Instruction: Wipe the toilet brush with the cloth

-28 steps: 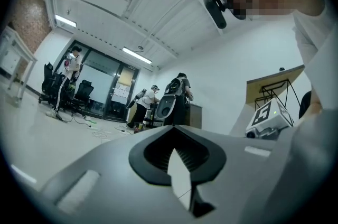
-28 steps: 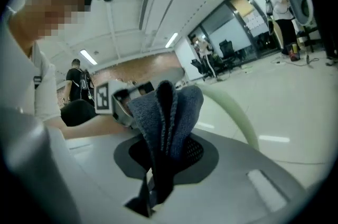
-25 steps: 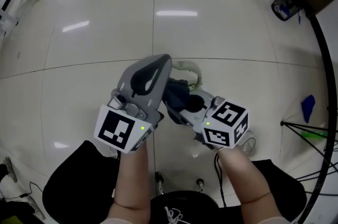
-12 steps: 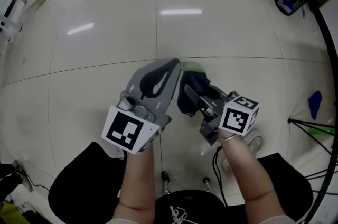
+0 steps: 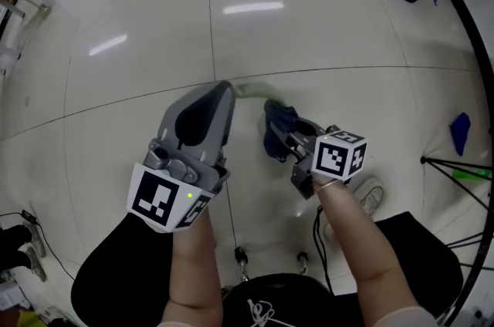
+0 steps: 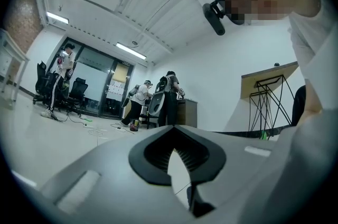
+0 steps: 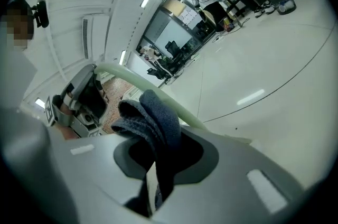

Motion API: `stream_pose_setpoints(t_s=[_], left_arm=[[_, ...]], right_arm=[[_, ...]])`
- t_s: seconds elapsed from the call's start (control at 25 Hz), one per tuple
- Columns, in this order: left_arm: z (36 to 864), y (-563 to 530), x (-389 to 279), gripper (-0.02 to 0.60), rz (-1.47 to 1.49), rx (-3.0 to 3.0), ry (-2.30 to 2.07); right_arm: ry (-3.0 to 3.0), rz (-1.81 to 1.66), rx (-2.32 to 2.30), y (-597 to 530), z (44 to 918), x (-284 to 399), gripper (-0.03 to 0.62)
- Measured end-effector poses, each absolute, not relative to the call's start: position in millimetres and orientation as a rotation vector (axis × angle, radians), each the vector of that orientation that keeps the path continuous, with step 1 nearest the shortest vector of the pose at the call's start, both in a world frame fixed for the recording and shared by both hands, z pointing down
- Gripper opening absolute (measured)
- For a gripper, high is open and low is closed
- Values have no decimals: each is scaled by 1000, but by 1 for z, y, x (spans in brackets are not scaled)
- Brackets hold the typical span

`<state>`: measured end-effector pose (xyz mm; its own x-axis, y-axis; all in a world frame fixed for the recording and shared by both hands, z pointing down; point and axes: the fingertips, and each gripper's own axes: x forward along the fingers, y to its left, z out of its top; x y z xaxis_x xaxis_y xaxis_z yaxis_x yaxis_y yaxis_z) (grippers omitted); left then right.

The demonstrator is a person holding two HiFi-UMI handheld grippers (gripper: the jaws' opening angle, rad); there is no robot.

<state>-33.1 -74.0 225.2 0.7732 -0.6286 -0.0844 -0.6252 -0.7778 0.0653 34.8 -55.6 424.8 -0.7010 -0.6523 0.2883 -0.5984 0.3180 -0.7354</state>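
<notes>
- Pale green toilet brush [image 5: 253,92]: we log only its handle, a curved bar just above the centre of the head view. It runs from the tips of the left tool [image 5: 224,91] rightward into the cloth [image 5: 279,126]. The brush head is hidden from us.
- Dark blue cloth: bunched against the handle, right of centre. In the right gripper view it stands up between that tool's jaws, and the green handle passes just behind it.
- Right tool [image 5: 282,142]: jaws clamped on the cloth, centre-right of the head view, with its marker cube [image 5: 338,156] toward the person.
- Left tool: in its own view the jaws are drawn together at the tips, with only a thin slit lower down. The handle's end meets those tips in the head view and the right gripper view, so we record the tool as pinching the brush.
- Glossy pale tiled floor [image 5: 332,32]: fills the upper half of the head view.
- Blue item [image 5: 460,133]: on the floor at the right edge, with black stand legs [image 5: 455,187] just below it.
- Standing people [image 6: 170,92]: centre-left of the left gripper view, well apart from the tools.
</notes>
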Motion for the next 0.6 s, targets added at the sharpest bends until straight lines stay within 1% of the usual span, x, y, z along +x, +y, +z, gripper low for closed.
stream_pose_setpoints(t_s=[0.24,0.4,0.6], left_arm=[[225,-74,-29,6,-173,2924,-1043],[225,-74,-29,6,-132,2932,-1046],[225,-76,-32,6,-95,2949,-1058]], right_arm=[[2529,-1420,-1302,-50,474,53,64],[2532,-1459,-1341,-45,498,62,64],[2642,-1407,-1283,-34,493,59,64]])
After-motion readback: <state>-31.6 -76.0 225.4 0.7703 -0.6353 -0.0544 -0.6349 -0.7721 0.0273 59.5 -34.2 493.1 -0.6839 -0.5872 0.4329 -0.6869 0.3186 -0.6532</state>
